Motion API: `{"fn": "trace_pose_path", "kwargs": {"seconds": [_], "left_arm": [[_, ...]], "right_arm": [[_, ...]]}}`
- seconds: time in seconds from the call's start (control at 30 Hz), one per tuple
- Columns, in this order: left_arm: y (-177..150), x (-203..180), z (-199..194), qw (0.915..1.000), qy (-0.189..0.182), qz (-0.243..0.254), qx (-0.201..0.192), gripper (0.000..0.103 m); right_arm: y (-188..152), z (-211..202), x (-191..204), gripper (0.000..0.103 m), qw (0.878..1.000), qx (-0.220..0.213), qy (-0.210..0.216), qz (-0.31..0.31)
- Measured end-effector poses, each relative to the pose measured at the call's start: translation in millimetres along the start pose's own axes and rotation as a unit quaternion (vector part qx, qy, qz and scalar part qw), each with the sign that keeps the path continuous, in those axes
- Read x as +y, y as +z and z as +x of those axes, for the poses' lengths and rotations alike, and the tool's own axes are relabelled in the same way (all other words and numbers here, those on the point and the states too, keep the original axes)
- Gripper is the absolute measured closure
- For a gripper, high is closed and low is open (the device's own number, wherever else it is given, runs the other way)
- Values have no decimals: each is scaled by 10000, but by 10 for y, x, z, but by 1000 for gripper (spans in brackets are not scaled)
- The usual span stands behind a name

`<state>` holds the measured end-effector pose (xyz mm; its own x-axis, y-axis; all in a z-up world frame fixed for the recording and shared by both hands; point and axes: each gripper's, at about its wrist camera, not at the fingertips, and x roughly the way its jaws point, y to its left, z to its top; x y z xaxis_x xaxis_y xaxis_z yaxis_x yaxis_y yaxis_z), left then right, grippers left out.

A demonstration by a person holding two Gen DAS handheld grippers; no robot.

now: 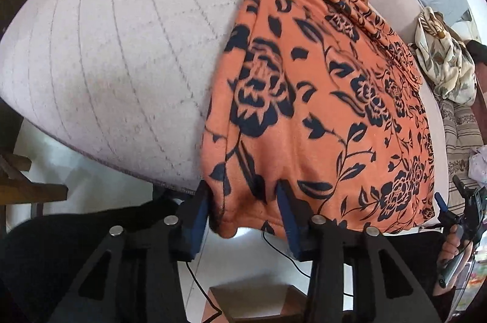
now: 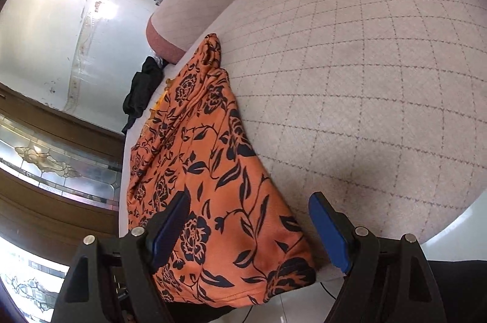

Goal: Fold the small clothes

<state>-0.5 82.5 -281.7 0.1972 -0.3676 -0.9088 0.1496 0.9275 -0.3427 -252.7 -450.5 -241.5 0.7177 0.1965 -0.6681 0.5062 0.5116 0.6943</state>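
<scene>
Orange floral garment [image 1: 319, 98]: lay lengthwise on the quilted bed [image 1: 106, 49], its near hem hanging over the bed's edge. Step judged: taking hold of the near hem for 1 fold; nothing lifted yet. Left tongs [image 1: 243, 210]: open, the hem's corner lying between the blue pads, not pinched. Right tongs [image 2: 249, 231]: open wide, straddling the opposite hem corner. Next move would call for both to close on the hem, then carry it toward the far end.
</scene>
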Motion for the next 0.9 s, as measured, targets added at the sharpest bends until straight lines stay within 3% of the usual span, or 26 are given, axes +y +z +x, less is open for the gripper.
{"fn": "trace_pose_path", "kwargs": {"seconds": [0.2,0.33,0.43,0.47,0.53,0.67,0.7,0.8,0.9], "left_arm": [[4,-170,-34,9993,37,330,-183,55],[-10,-219,21,9982,237,495,-234,66],[8,-185,14,9988,142,404,-230,70],[20,-164,13,9992,91,336,-217,70],[25,-144,11,9994,59,269,-194,70],[1,-128,-23,9991,100,382,-180,65],[-6,-135,-28,9990,102,398,-191,66],[0,-125,-49,9987,170,407,-252,90],[9,-81,-67,9990,67,376,-226,92]], "right_arm": [[8,-48,-32,20,9994,215,-257,-116],[-30,70,-46,21,9978,411,-497,-160],[-89,210,5,24,9958,555,-651,-337],[-118,234,58,28,9942,553,-765,-510],[-214,316,207,60,9877,700,-988,-993],[-444,434,433,88,9723,934,-1288,-1713],[-483,439,478,92,9702,997,-1265,-1809],[-492,378,519,92,9754,981,-964,-1725],[-411,375,404,89,9753,1106,-1084,-1576]]}}
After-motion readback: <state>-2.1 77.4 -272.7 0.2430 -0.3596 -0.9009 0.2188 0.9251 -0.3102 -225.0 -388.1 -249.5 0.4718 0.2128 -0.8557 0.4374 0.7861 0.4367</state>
